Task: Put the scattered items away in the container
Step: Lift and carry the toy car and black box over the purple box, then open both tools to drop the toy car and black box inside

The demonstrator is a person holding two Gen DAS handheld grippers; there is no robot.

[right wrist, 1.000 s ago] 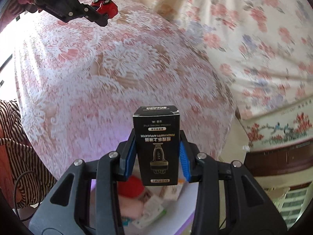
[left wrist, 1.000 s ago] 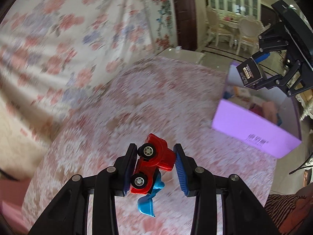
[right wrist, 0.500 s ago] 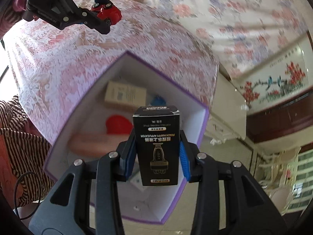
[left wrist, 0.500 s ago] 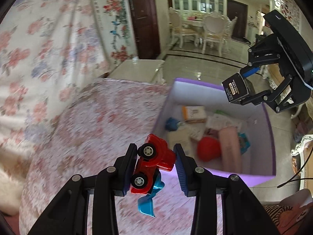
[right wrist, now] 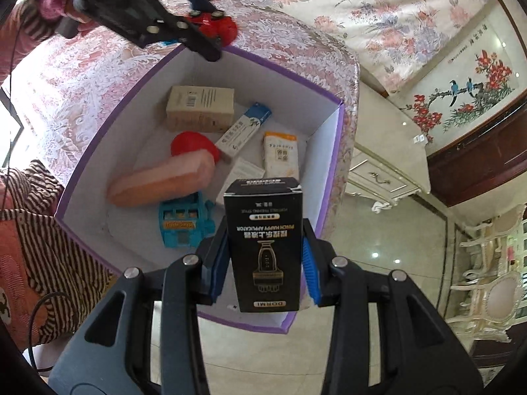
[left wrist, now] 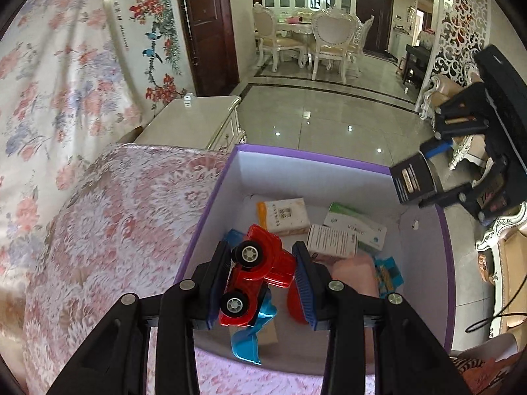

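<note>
The big purple-rimmed cardboard box with white inner walls (right wrist: 329,151) sits open at the edge of the pink floral lace-covered table (left wrist: 108,230), and both tools hang over it. Inside lie a long peach-pink soft block (right wrist: 161,181), a beige printed carton (right wrist: 199,108), a white-and-orange packet (right wrist: 280,154), a blue-and-white tube box (right wrist: 242,130), a round red plastic piece (right wrist: 191,144) touching the pink block's end, and a turquoise toy slot machine (right wrist: 184,227).

The right gripper (right wrist: 265,263) is clamped on a tall black cardboard carton printed with a gold device drawing (right wrist: 265,247), upright between the blue pads, held over the box's near wall. The left gripper (left wrist: 262,283) pinches a glossy red plastic toy truck with a blue scoop (left wrist: 257,279), tipped on its side, two black wheels with silver hubs facing up, the scoop hanging below the pads, over the box's near left corner.
</note>
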